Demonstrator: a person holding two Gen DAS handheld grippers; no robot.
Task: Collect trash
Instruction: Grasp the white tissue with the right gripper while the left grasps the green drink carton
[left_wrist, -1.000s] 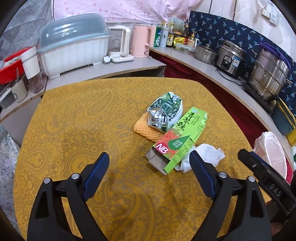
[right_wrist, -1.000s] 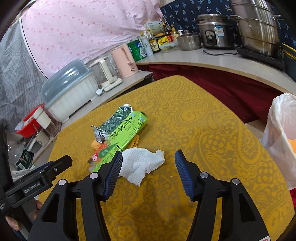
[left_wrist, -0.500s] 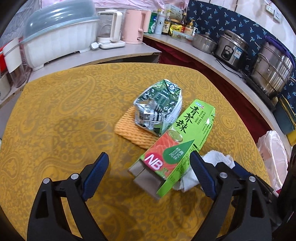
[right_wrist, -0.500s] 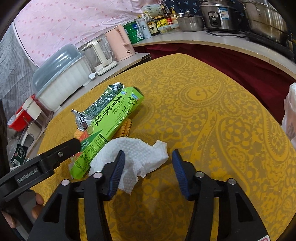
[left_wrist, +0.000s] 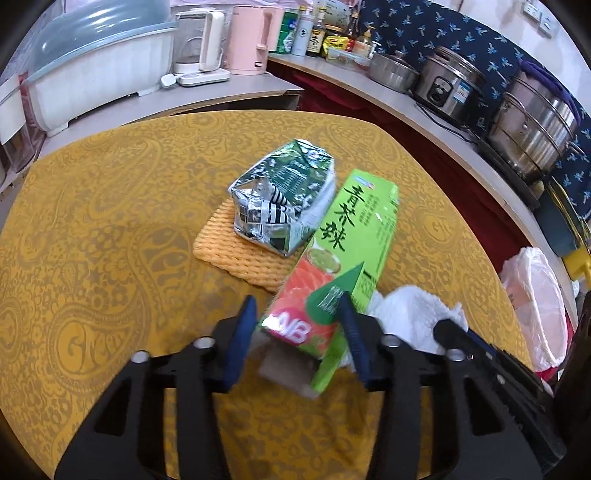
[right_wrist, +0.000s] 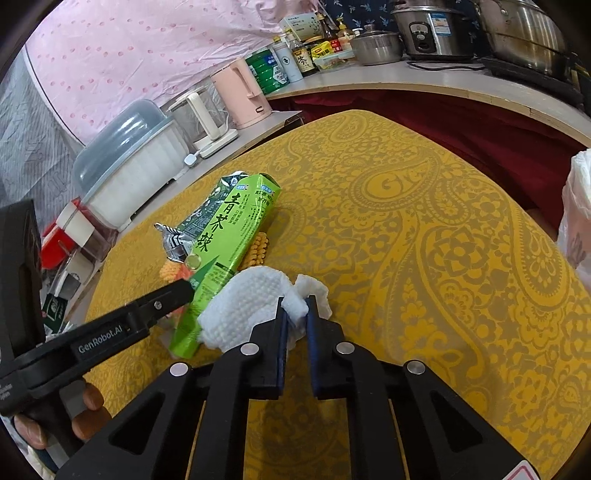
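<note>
A long green carton (left_wrist: 354, 229) lies on the yellow table (left_wrist: 92, 221), leaning on a crumpled green foil packet (left_wrist: 284, 188) and an orange mat (left_wrist: 229, 251). My left gripper (left_wrist: 297, 317) is closing, and both blue pads touch the carton's near end. A crumpled white paper towel (right_wrist: 243, 299) lies against the carton (right_wrist: 229, 229) on its right. My right gripper (right_wrist: 295, 314) is closing too, with a fold of the towel pinched between its pads. The right gripper's finger (left_wrist: 454, 332) shows beside the towel (left_wrist: 410, 314) in the left wrist view.
A white plastic bag (left_wrist: 535, 295) hangs open past the table's right edge. Behind the table, a counter carries a covered dish rack (left_wrist: 99, 66), a pink kettle (left_wrist: 251, 40), bottles, a rice cooker (left_wrist: 450, 88) and a steel pot (left_wrist: 535, 122).
Both grippers moved down and forward. The left jaws closed from wide open onto the carton's near end. The right jaws closed onto the paper towel.
</note>
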